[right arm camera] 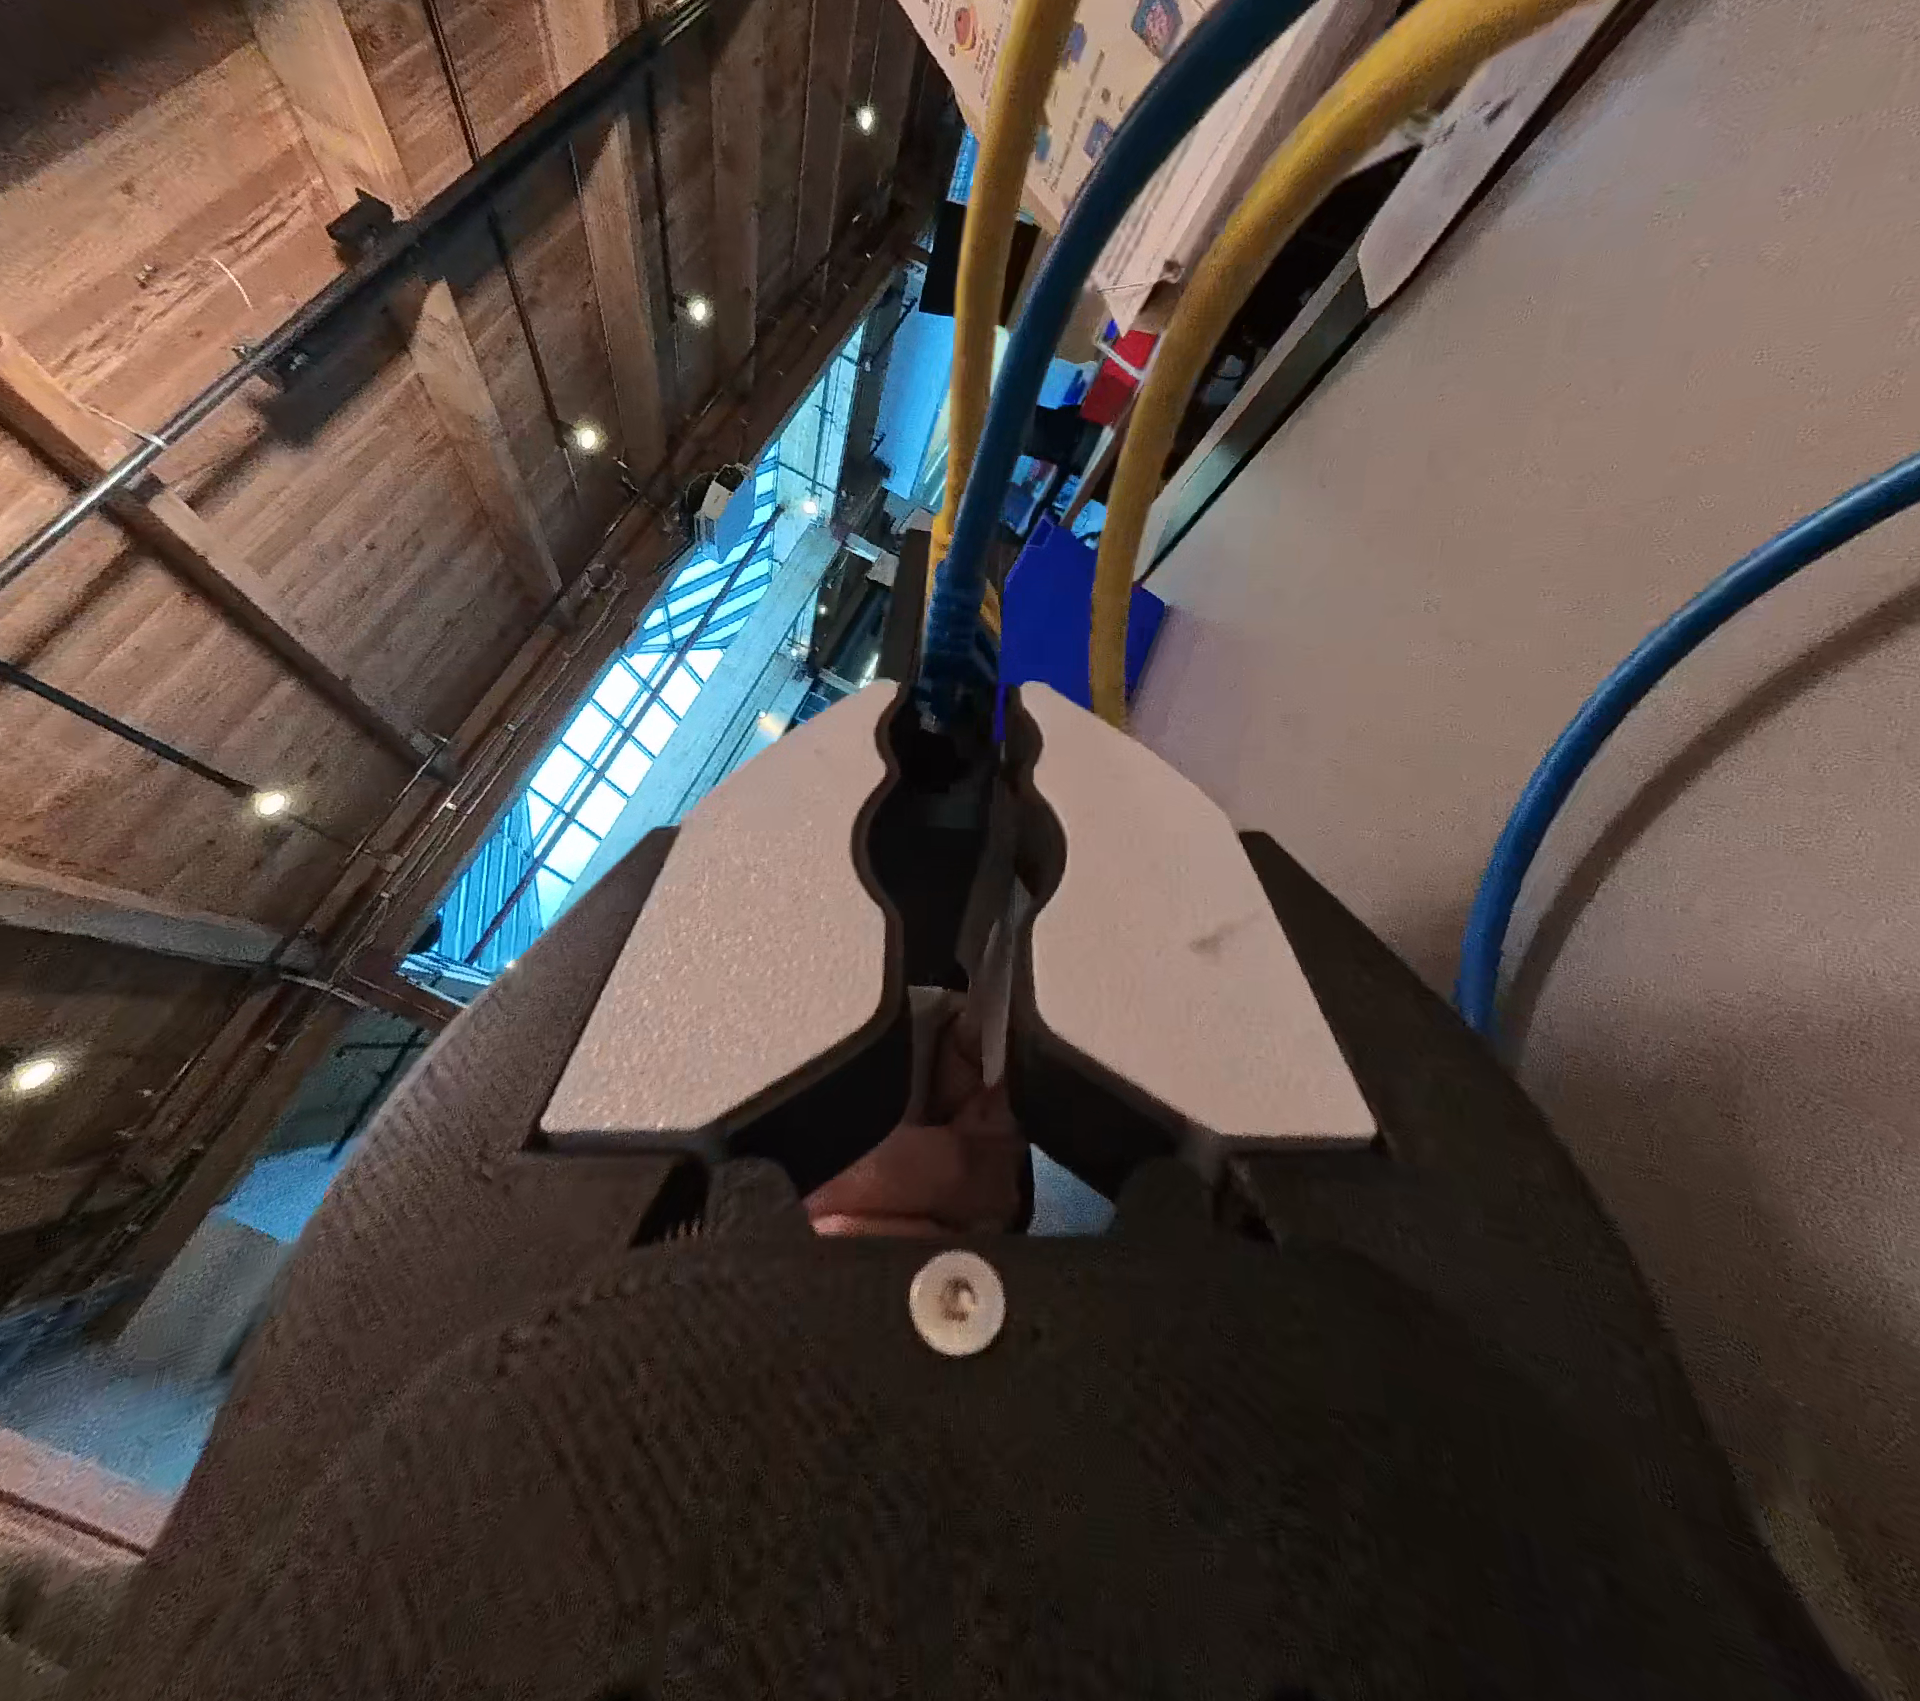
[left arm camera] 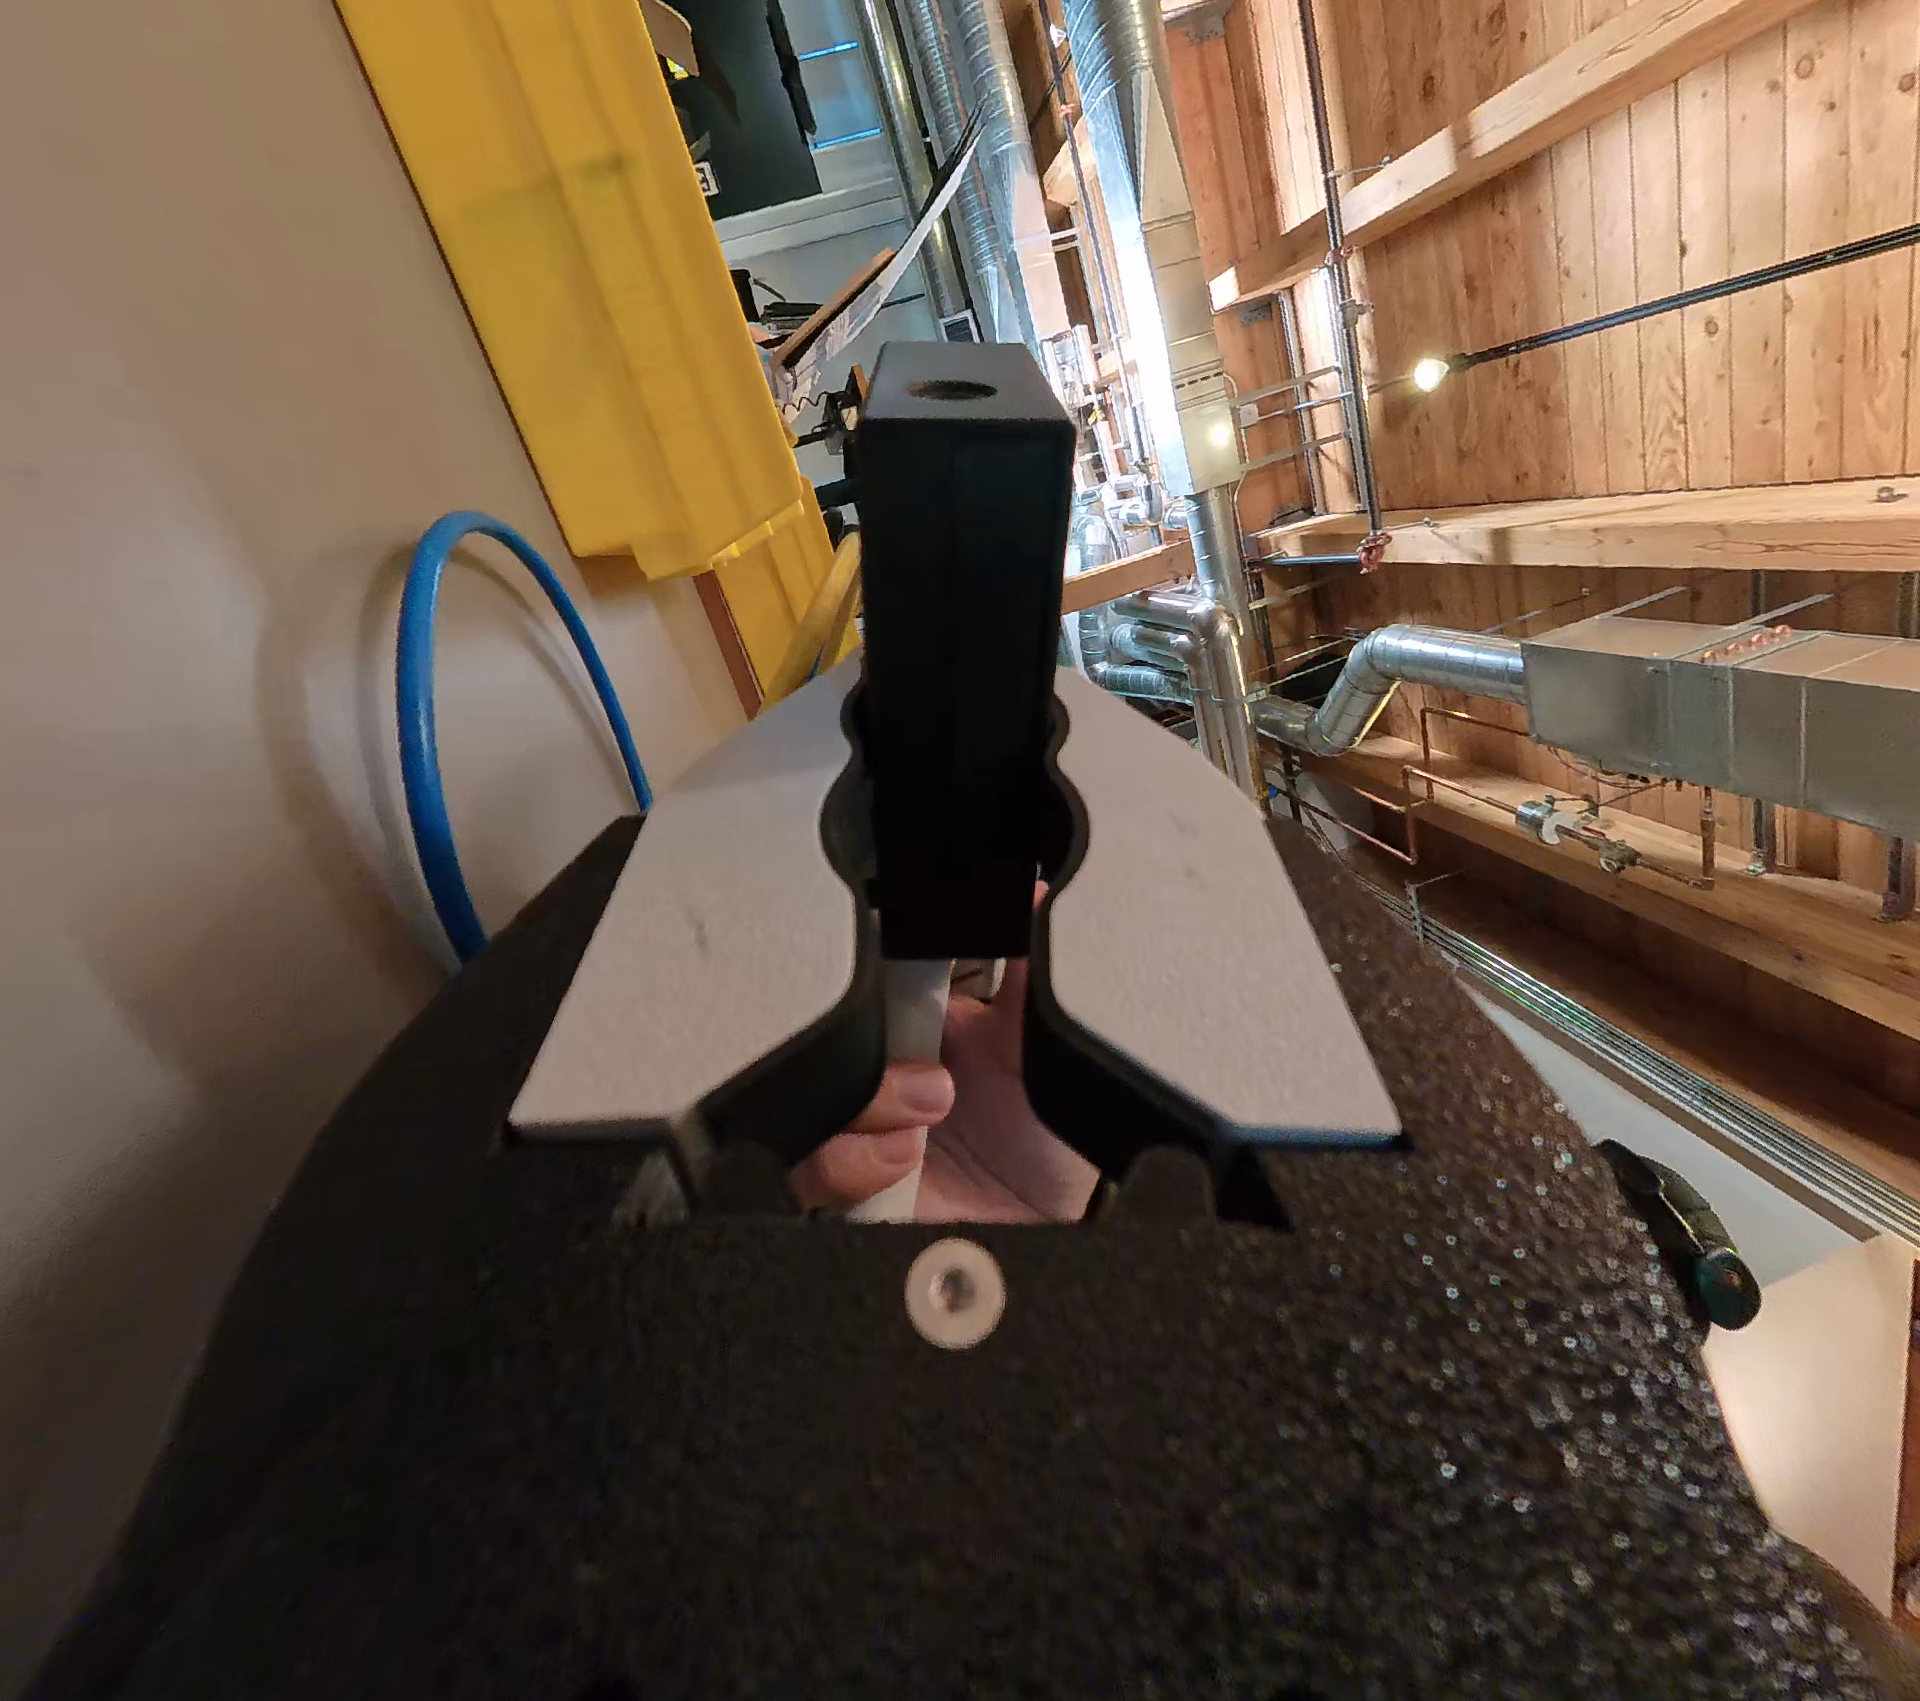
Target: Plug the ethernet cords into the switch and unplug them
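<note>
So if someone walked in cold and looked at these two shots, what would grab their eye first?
Probably the black switch, standing on end, clamped in the left gripper at the centre of the left wrist view. Next, in the right wrist view, the blue ethernet cord running into the right gripper, its plug pinched there, with yellow cords looping on both sides.

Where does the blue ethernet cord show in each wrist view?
Left wrist view: blue ethernet cord loops on the pale table, left of the left tongs, which clamp the black switch.
Right wrist view: its plug end sits between the right tongs; another blue loop lower right.
Shared landmark: the table.
</note>
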A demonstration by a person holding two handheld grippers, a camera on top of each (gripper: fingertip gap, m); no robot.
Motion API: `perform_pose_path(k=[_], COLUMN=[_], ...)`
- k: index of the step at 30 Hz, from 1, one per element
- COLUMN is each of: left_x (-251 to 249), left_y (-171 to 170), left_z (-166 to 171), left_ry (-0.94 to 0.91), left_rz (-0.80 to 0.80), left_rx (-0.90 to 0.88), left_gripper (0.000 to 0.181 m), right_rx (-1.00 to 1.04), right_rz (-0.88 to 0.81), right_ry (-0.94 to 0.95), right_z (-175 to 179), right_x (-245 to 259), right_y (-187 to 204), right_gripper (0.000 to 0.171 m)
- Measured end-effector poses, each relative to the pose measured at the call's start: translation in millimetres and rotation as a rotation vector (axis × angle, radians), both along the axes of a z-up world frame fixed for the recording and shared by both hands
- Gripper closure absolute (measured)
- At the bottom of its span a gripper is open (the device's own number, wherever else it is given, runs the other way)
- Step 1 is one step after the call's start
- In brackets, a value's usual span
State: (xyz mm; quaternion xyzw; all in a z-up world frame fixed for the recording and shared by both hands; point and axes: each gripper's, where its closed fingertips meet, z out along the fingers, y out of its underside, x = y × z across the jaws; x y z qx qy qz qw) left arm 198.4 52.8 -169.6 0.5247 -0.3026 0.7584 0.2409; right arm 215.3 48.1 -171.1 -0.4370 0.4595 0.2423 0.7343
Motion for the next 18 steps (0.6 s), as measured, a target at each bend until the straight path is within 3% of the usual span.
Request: perform_pose_path(k=[2,6,18], left_x=[-0.2,0.1,-0.6], left_y=[-0.2,-0.4,-0.3], left_z=[0.5,-0.9,-0.3], left_ry=[-0.004,-0.006,-0.024], left_rz=[-0.002,-0.005,-0.009], left_rx=[-0.002,0.006,0.038], left_gripper=[0.155,0.155,0.155], right_rx=[0.008,0.033,-0.004], right_rz=[-0.011,-0.030,-0.008], right_ry=[0.015,0.013,0.013], right_z=[-2.5,0.1,1.5], right_x=[0.9,-0.9,0.5], right_y=[-0.4,0.1,2.4], right_gripper=[0.148,0.157,0.157])
